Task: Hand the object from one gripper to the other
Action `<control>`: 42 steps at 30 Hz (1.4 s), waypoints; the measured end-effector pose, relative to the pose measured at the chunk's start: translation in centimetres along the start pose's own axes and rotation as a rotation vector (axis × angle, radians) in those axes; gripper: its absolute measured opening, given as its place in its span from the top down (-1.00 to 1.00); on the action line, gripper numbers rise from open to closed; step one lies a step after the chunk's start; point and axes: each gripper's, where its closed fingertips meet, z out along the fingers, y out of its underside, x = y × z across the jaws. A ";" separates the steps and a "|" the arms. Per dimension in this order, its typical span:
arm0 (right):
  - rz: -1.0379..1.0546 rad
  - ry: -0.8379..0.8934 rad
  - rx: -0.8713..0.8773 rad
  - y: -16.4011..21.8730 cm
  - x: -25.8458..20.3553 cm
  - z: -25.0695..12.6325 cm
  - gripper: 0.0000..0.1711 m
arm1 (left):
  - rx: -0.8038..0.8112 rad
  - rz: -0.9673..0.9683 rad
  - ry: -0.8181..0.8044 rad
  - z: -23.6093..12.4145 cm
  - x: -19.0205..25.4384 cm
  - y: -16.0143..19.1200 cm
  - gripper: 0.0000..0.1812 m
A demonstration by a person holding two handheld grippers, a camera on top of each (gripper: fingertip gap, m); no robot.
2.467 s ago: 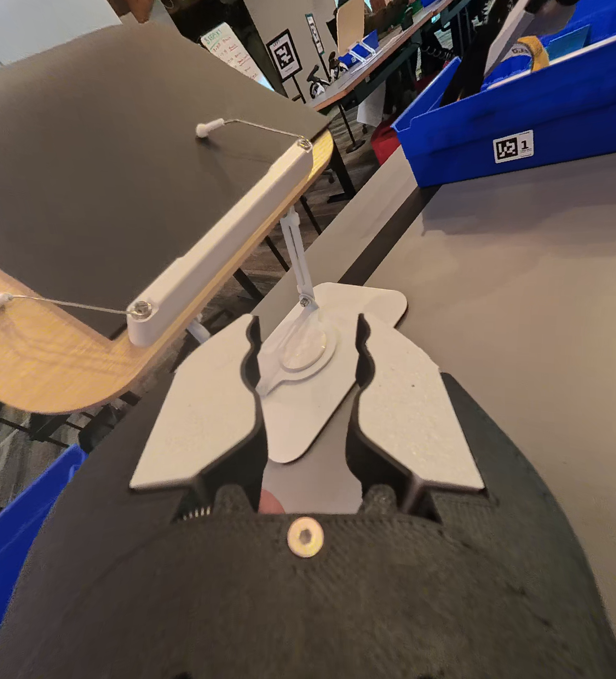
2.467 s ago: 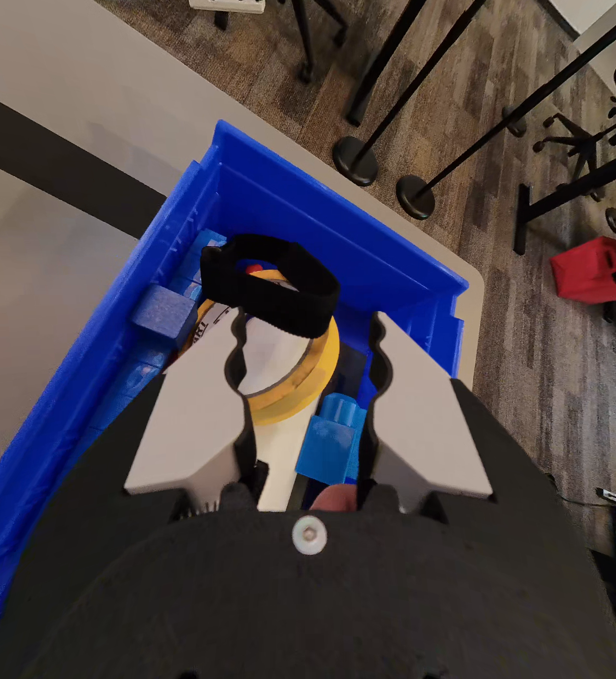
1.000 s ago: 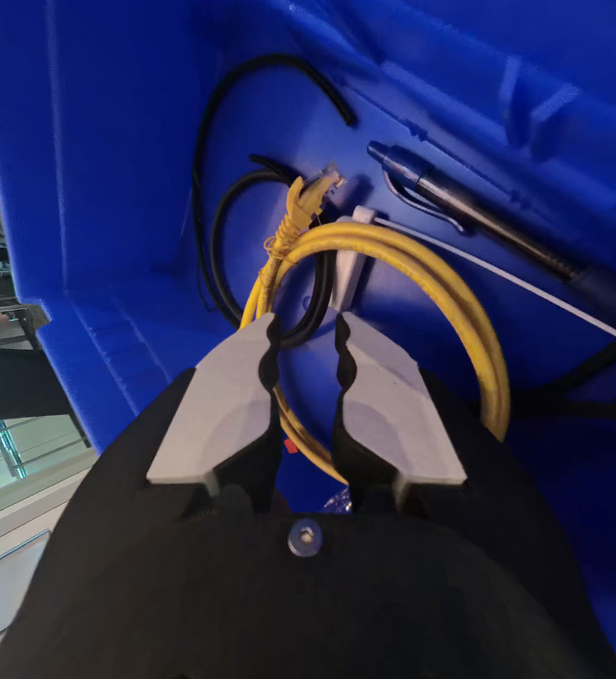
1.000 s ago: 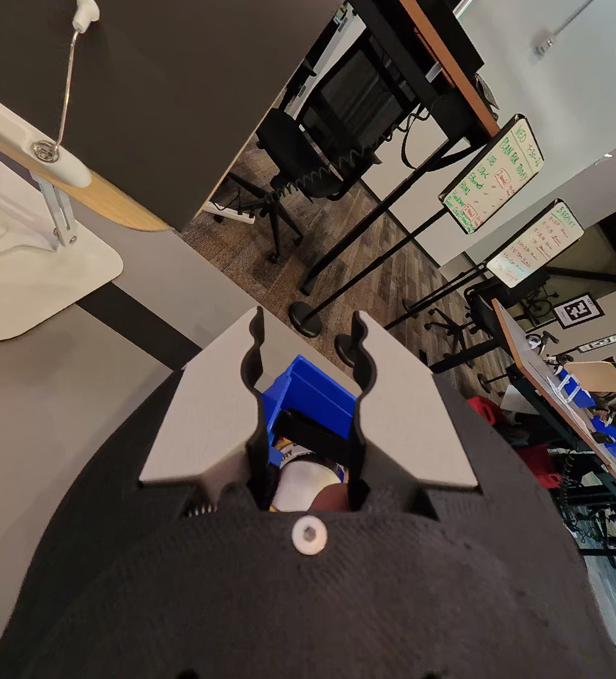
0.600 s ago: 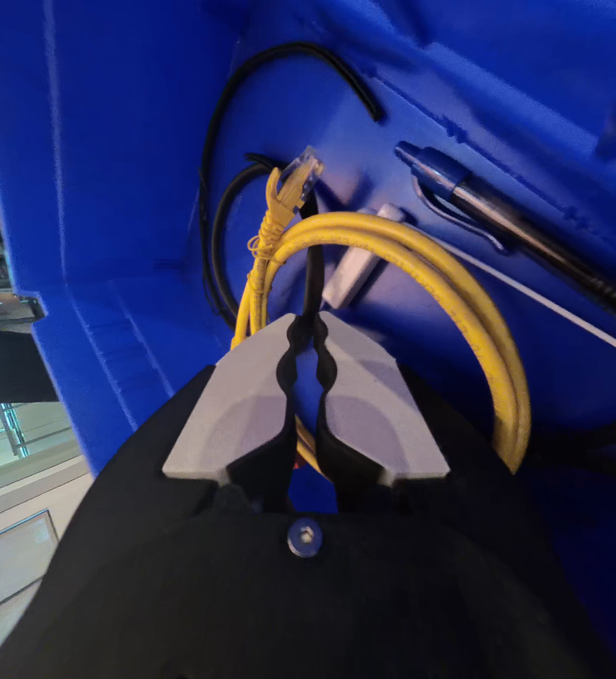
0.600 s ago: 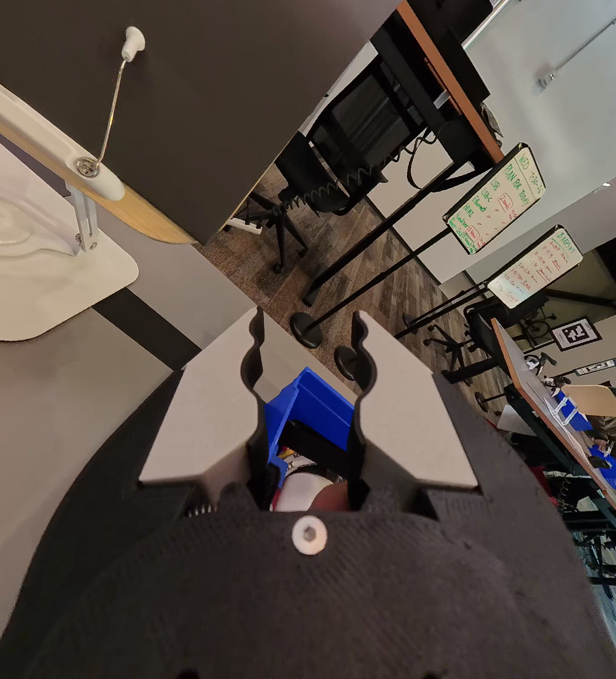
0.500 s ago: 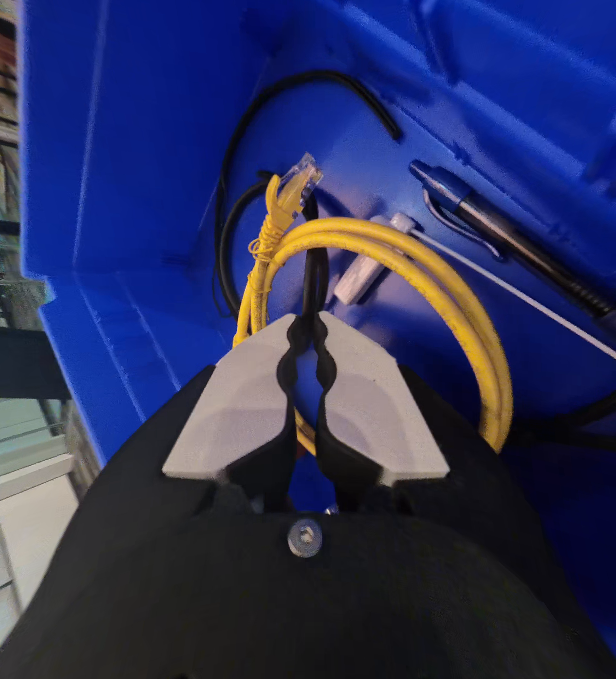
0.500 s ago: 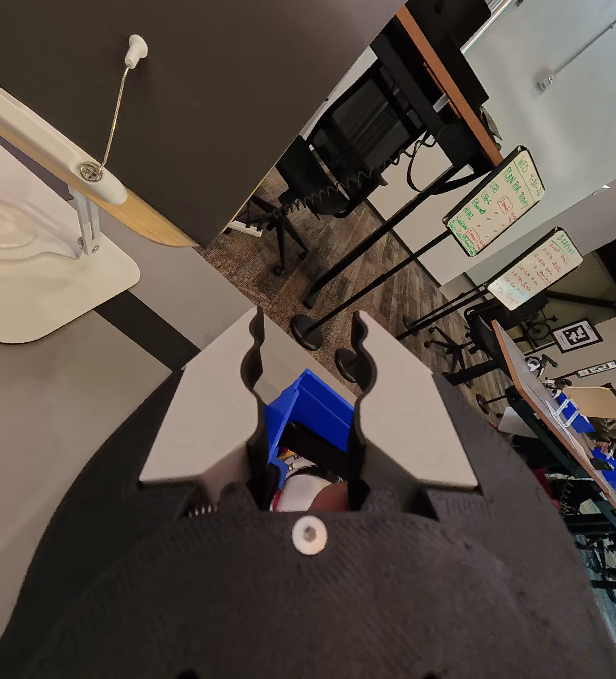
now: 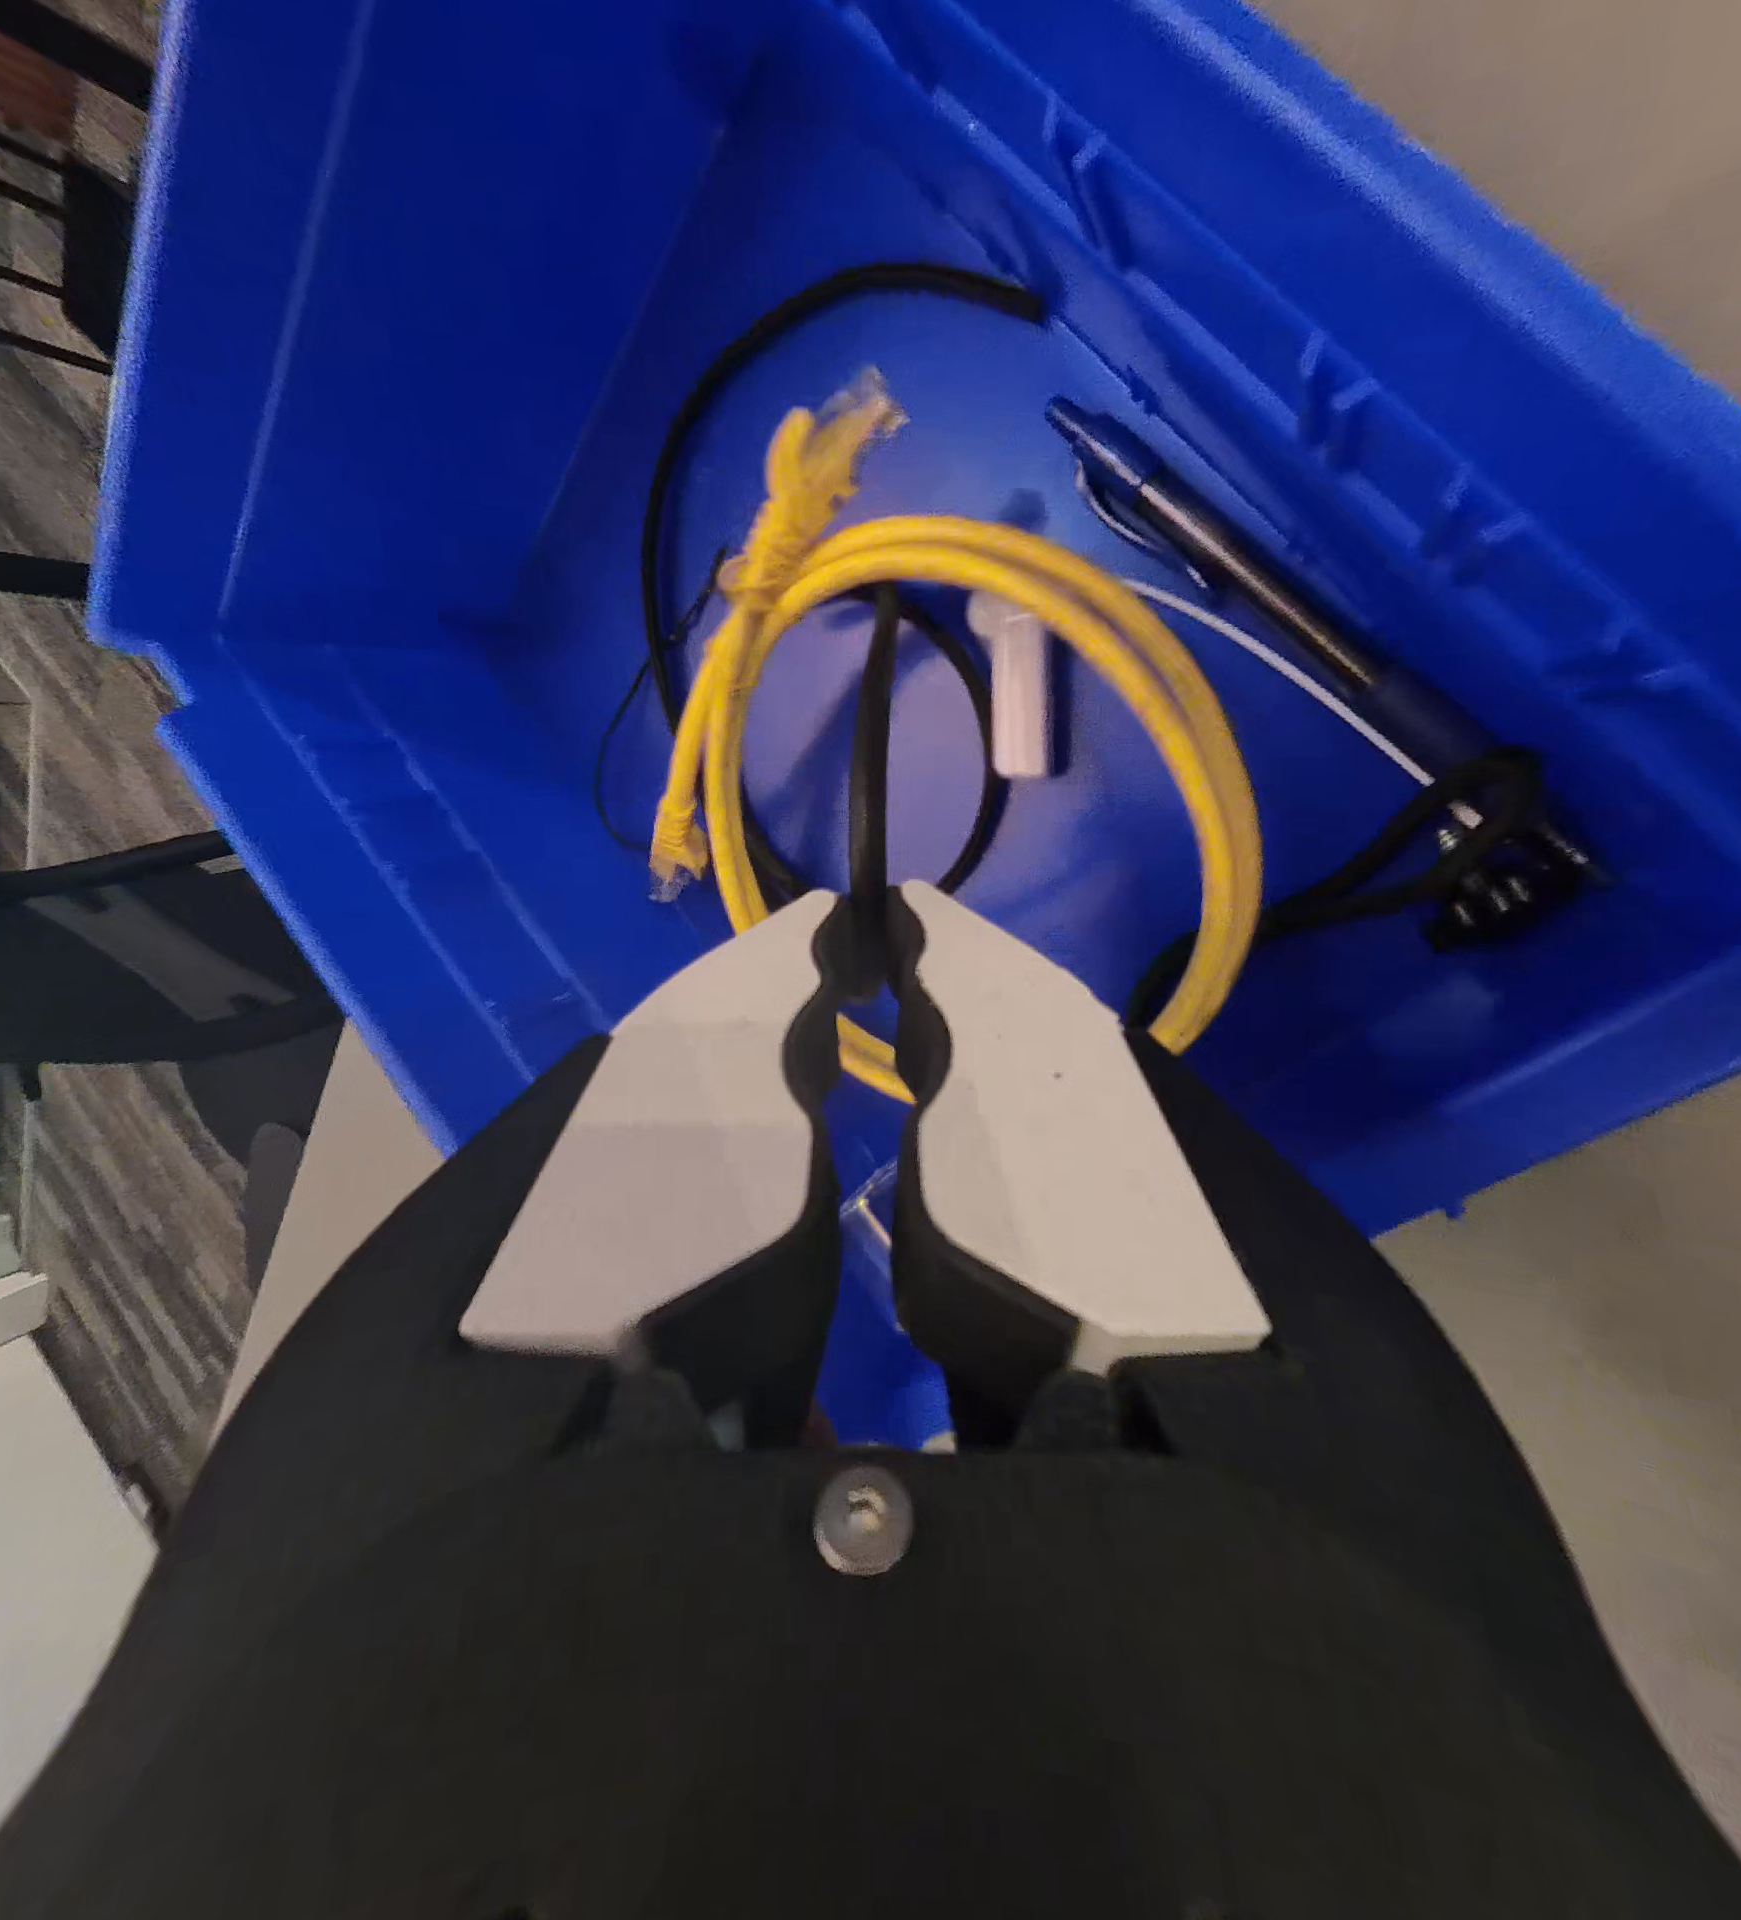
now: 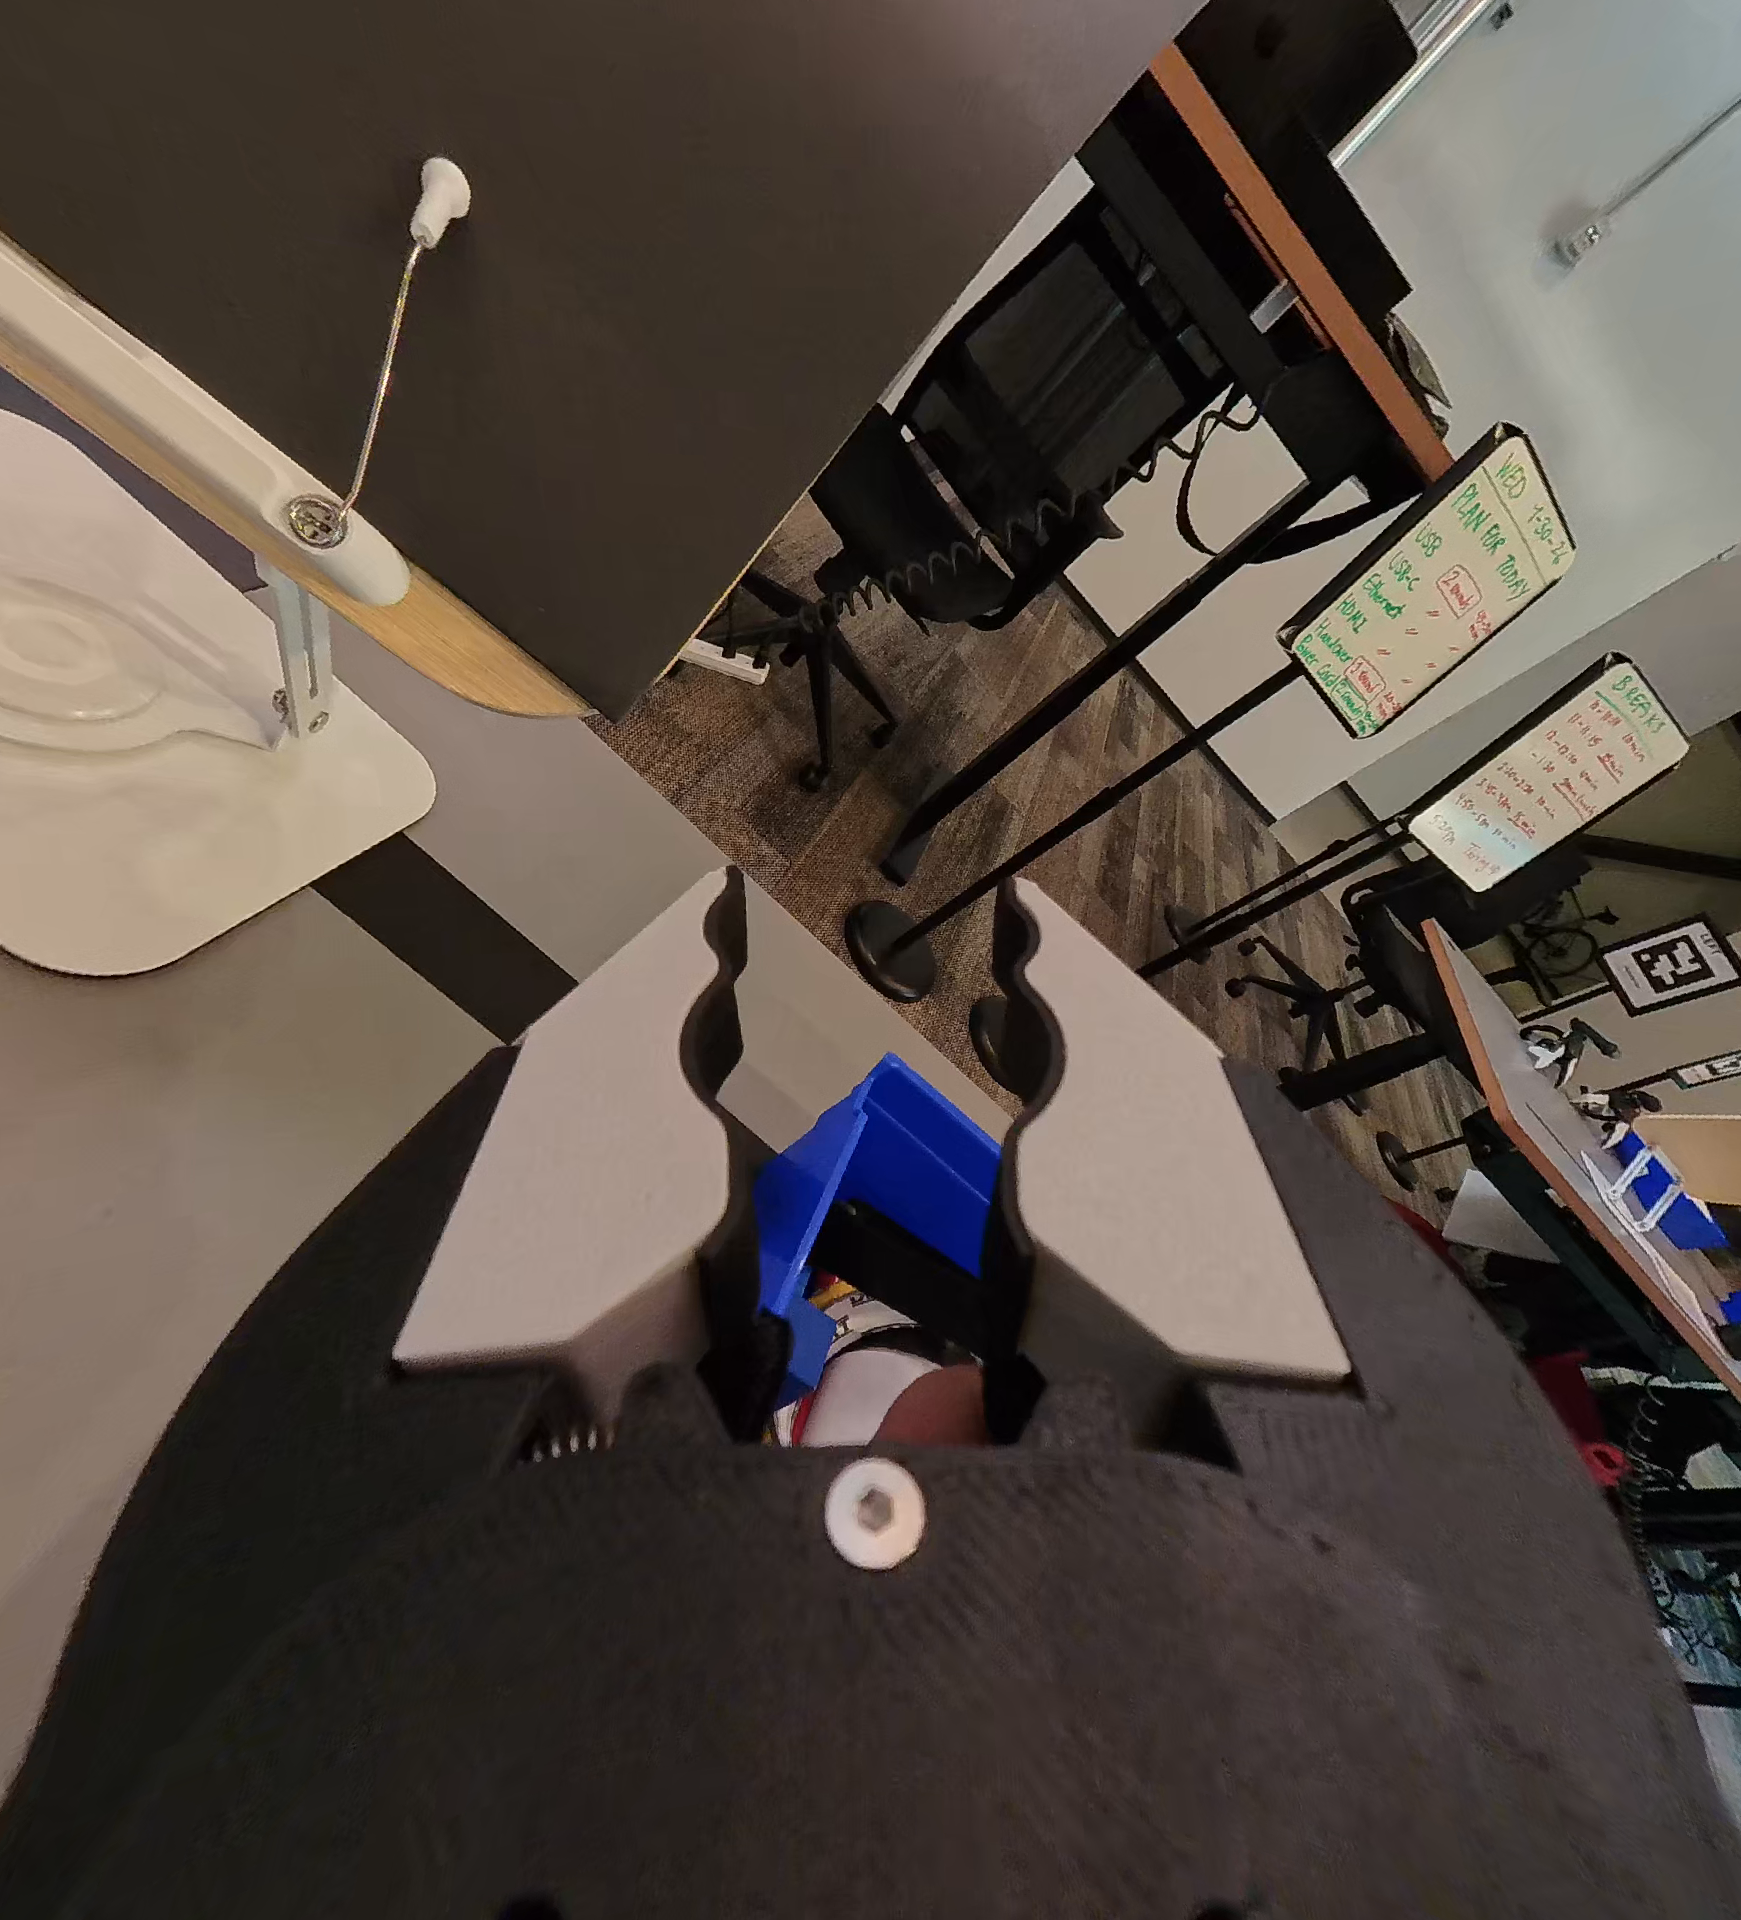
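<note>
**Cable pinched in left tongs, lifting out of bin**

My left gripper [image 9: 871, 914] is clamped on a black cable [image 9: 871, 727], which threads the yellow ethernet coil [image 9: 1105, 665] above the blue bin [image 9: 430, 416].

Risk: the coil could snag and ride along, or the thin cable could slip.

Half a second ago the bin filled the view; now it sits farther off.

My right gripper [image 10: 871, 935] waits apart, empty.

Grey table [image 10: 170, 1091] under my tongs, crossed by a black stripe [image 10: 450, 914]. Beyond its edge, wood-pattern floor [image 10: 1105, 821], a black office chair [image 10: 949, 540], two whiteboards [image 10: 1437, 582] on stands, white walls [image 10: 1624, 208], more desks [image 10: 1572, 1195] right.
</note>
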 end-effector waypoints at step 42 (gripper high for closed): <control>-0.063 -0.106 0.137 -4.3 -5.0 -0.4 0.46 | 0.916 -0.476 -0.622 -22.7 -10.3 -6.7 0.95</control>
